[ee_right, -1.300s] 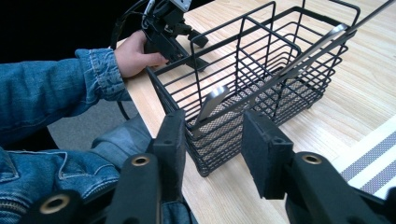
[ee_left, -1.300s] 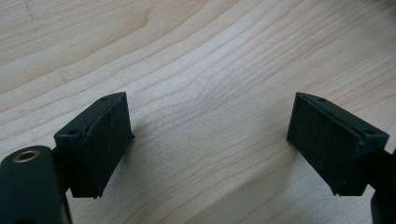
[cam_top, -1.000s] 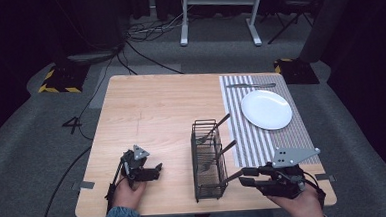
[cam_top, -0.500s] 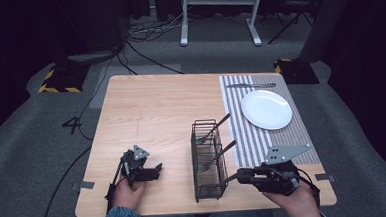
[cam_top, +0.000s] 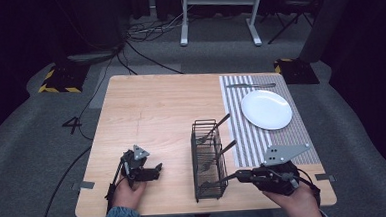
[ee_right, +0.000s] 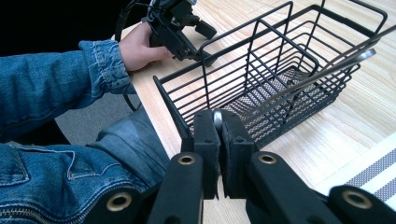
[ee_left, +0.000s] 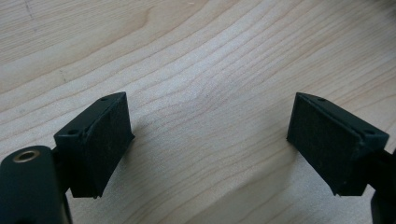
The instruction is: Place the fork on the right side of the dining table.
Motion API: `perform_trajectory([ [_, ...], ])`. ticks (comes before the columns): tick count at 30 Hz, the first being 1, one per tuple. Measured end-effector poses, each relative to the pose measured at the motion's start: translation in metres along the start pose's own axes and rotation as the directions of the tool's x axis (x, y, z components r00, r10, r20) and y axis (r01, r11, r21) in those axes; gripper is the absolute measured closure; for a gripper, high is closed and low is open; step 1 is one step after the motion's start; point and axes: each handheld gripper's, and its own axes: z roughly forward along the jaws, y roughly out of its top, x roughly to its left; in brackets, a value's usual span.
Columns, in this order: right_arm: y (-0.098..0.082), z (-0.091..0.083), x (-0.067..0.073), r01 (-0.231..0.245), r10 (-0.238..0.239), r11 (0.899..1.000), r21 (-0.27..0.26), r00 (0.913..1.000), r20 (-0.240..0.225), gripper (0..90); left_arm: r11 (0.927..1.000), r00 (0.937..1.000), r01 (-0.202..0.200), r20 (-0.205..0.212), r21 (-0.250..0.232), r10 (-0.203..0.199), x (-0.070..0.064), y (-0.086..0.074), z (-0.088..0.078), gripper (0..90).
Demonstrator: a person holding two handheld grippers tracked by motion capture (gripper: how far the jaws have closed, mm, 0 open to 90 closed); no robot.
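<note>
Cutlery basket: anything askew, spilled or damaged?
Nothing stands out. The wire basket stands upright on the table, utensil handles leaning out of it. The right claw is shut on the handle of one piece at the basket's near end. Plate and knife lie tidy on the striped mat.

A light wooden table (cam_top: 156,105) carries a black wire basket (cam_top: 207,160) near its front edge. Right of the basket lies a striped mat (cam_top: 237,136). The left gripper (cam_top: 149,172) rests on the wood, left of the basket.
</note>
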Motion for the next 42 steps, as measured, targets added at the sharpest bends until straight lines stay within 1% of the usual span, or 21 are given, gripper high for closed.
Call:
perform_trajectory([
  [5,0.004,-0.002,0.002,0.011,-0.011,1.000,-0.020,0.9999,-0.001,86.8,1.0000,1.0000,0.000,0.000,0.000,0.000,0.000,0.000,0.000,13.8],
  [9,0.006,-0.006,0.002,0.010,-0.010,0.999,-0.035,0.9999,-0.005,86.9,1.0000,1.0000,0.000,0.000,0.000,0.000,0.000,0.000,0.000,13.8],
  [13,0.010,-0.015,0.001,0.007,-0.007,0.998,-0.066,1.0000,-0.002,86.8,1.0000,1.0000,-0.005,0.007,0.004,0.005,0.001,0.001,0.001,13.5],
  [14,0.010,-0.015,0.001,0.007,-0.007,0.998,-0.066,1.0000,-0.002,86.8,1.0000,1.0000,-0.005,0.007,0.004,0.005,0.001,0.001,0.001,13.5],
  [16,0.012,-0.021,0.001,0.004,-0.004,0.996,-0.090,1.0000,0.000,86.9,1.0000,1.0000,-0.007,0.005,0.002,0.007,0.001,0.001,0.001,13.5],
  [17,0.012,-0.021,0.001,0.004,-0.004,0.996,-0.090,1.0000,0.000,86.9,1.0000,1.0000,-0.007,0.005,0.002,0.007,0.001,0.001,0.001,13.5],
  [18,0.013,-0.026,-0.001,0.000,0.000,0.994,-0.105,1.0000,-0.004,86.8,1.0000,1.0000,-0.006,0.005,0.002,0.006,0.001,0.001,0.001,13.5],
  [19,0.013,-0.026,-0.001,0.000,0.000,0.994,-0.105,1.0000,-0.004,86.8,1.0000,1.0000,-0.006,0.005,0.002,0.006,0.001,0.001,0.001,13.5],
  [23,0.016,-0.036,-0.002,0.001,-0.002,0.990,-0.141,1.0000,-0.006,86.9,1.0000,1.0000,-0.004,0.007,0.002,0.004,0.001,0.001,0.001,13.5],
  [29,0.020,-0.049,-0.001,0.009,-0.009,0.985,-0.171,1.0000,0.002,86.9,1.0000,1.0000,-0.005,0.007,0.003,0.005,0.001,0.001,0.001,13.6],
  [30,0.020,-0.049,-0.001,0.009,-0.009,0.985,-0.171,1.0000,0.002,86.9,1.0000,1.0000,-0.005,0.007,0.004,0.005,0.001,0.001,0.001,13.6],
  [31,0.020,-0.055,-0.001,0.009,-0.008,0.983,-0.181,0.9999,0.006,86.9,1.0000,1.0000,-0.005,0.006,0.003,0.005,0.001,0.001,0.001,13.5],
  [37,0.020,-0.069,-0.002,0.007,-0.006,0.977,-0.215,1.0000,0.007,86.9,1.0000,1.0000,0.000,0.008,0.000,0.000,0.000,0.001,0.001,13.5],
  [40,0.020,-0.077,-0.002,0.009,-0.004,0.973,-0.229,0.9998,0.021,86.9,1.0000,1.0000,-0.005,0.006,0.003,0.005,0.001,0.001,0.001,13.5],
  [41,0.020,-0.077,-0.002,0.009,-0.004,0.973,-0.229,0.9998,0.021,86.9,1.0000,1.0000,-0.005,0.006,0.003,0.005,0.001,0.001,0.001,13.6],
  [42,0.019,-0.083,-0.003,0.012,-0.005,0.971,-0.240,0.9996,0.027,86.9,1.0000,1.0000,-0.006,0.006,0.003,0.006,0.001,0.001,0.001,13.6],
])
